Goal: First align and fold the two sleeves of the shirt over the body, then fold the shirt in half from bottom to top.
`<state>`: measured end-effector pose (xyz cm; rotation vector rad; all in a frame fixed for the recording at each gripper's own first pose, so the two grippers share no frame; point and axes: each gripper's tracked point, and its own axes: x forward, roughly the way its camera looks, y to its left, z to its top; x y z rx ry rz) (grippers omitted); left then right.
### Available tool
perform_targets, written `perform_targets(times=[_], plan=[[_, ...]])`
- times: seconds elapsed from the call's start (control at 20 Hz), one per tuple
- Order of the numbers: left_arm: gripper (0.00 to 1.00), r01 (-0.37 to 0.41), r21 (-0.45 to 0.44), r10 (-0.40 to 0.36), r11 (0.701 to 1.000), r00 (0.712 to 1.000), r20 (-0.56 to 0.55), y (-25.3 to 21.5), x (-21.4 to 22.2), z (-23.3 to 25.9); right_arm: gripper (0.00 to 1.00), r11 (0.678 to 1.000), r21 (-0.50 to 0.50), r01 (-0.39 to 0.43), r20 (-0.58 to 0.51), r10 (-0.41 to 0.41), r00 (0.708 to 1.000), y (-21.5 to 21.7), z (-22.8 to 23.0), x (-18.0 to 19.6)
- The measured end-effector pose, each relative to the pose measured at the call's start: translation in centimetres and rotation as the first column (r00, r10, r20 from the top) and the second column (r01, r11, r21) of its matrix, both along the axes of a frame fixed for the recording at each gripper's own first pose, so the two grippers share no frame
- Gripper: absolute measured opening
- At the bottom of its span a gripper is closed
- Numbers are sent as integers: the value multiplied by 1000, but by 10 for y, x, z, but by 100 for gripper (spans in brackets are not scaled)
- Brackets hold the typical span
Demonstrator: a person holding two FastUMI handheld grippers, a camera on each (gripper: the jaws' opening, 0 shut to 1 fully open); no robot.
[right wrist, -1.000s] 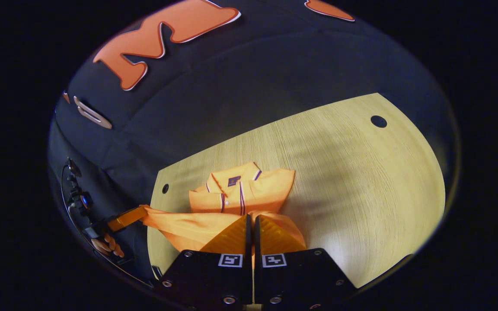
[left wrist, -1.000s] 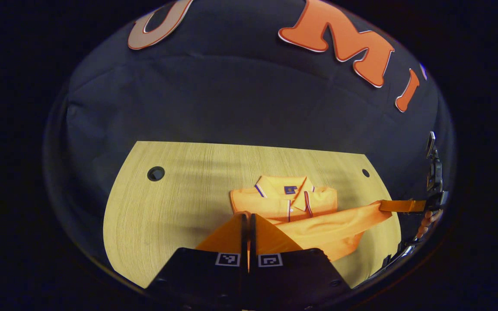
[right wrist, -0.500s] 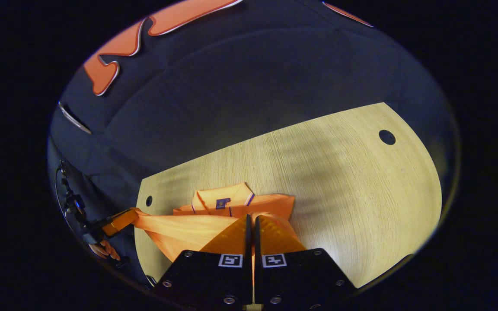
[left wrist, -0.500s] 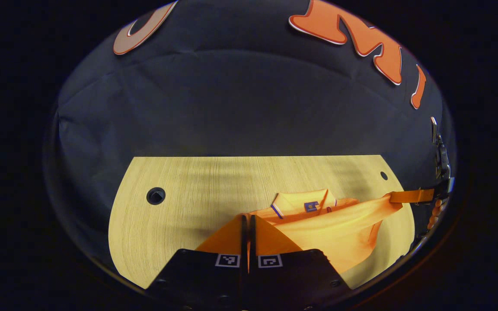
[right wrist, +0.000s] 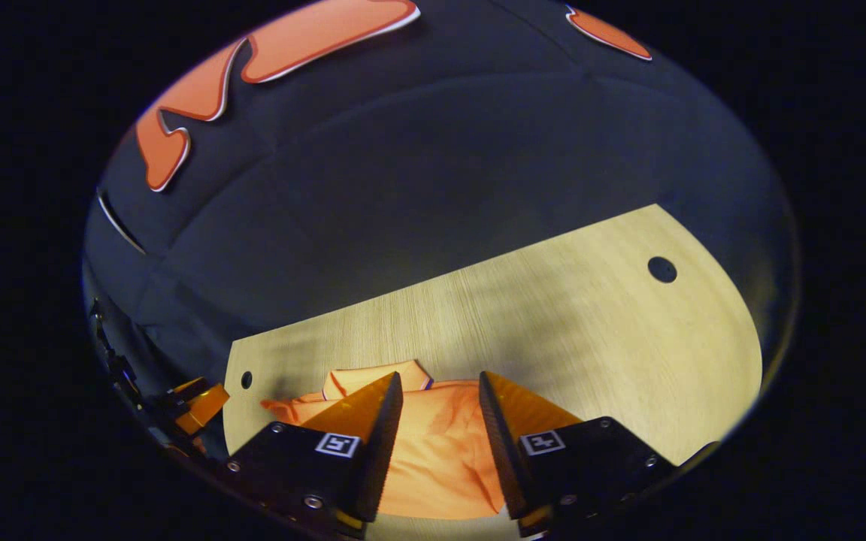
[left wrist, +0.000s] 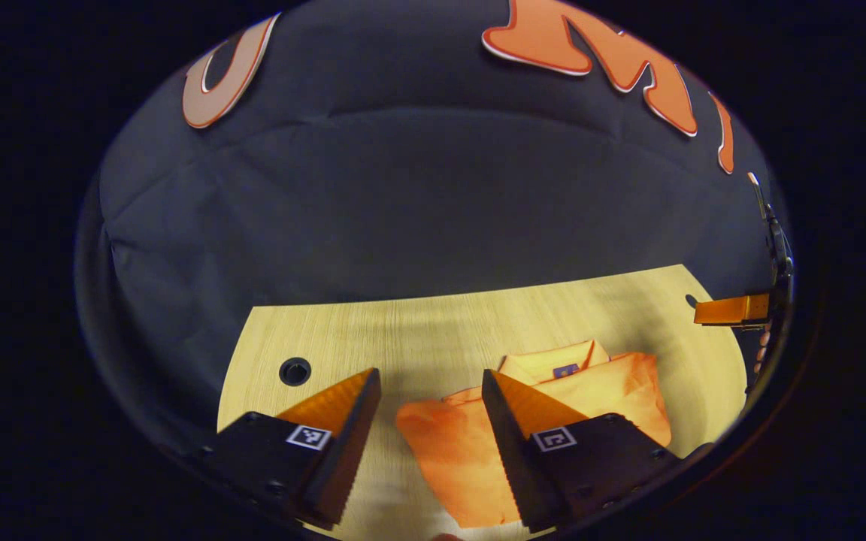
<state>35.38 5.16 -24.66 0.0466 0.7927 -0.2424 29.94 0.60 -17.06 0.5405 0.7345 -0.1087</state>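
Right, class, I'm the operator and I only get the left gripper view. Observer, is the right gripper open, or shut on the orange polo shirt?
Observer: Open. In the right gripper view the right gripper has its fingers spread, and the orange polo shirt lies on the table in the gap, unpinched.
Operator: How does the shirt's near edge look there?
Observer: Between those fingers it runs fairly straight, with a crease just above it.
Operator: What lies right of the shirt?
Observer: A broad stretch of wooden tabletop, reaching to the table's right rim.
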Motion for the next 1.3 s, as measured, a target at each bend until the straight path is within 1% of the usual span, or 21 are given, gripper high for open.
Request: perform_targets(times=[0.05,0.1,0.15,0.2,0.25,0.3,0.4,0.45,0.6,0.7,0.85,0.95,1.05,1.15,1.2,1.3], plan=[[87,-10,-2,10,1000,1000,20,3,-2,12,69,1000,-17,4,21,-3,1000,-4,9,-4],[88,-12,-13,13,1000,999,35,2,-6,24,81,1000,-30,6,54,-4,999,-3,21,-6],[91,-24,-23,25,999,998,53,2,-11,36,85,999,-49,14,90,-9,996,-6,34,-11],[91,-32,-38,34,999,997,74,2,-15,48,90,997,-67,24,126,-15,992,-8,46,-15],[94,-40,-42,43,998,994,98,4,-21,60,93,995,-93,35,162,-20,987,-11,60,-21],[94,-40,-42,45,998,991,127,3,-26,72,95,992,-121,44,197,-19,980,-12,71,-27],[94,-37,-32,42,999,983,177,-1,-41,94,97,984,-174,46,238,-3,971,-12,89,-48],[98,-29,-36,35,999,979,199,-6,-51,105,98,981,-190,40,257,11,966,-9,98,-59],[98,-12,-30,20,999,965,261,-15,-79,136,98,975,-220,30,317,42,948,0,124,-88],[99,-5,-54,21,999,954,299,-22,-104,159,98,971,-237,34,361,56,931,4,141,-110],[98,-4,-81,31,997,944,330,-31,-143,179,98,965,-263,12,406,99,909,14,161,-144],[98,-8,-73,34,997,929,367,-32,-167,192,99,956,-292,24,443,113,890,15,175,-162],[98,-19,-72,47,997,911,411,-33,-185,205,99,945,-322,51,491,121,863,16,190,-178],[98,-29,-94,69,995,889,452,-32,-203,215,98,929,-358,94,537,122,835,14,201,-200],[98,-39,-100,81,994,883,462,-30,-214,219,98,924,-367,105,555,127,822,16,205,-210],[98,-43,-122,99,992,861,498,-29,-231,230,98,918,-377,120,591,139,795,20,210,-225]])
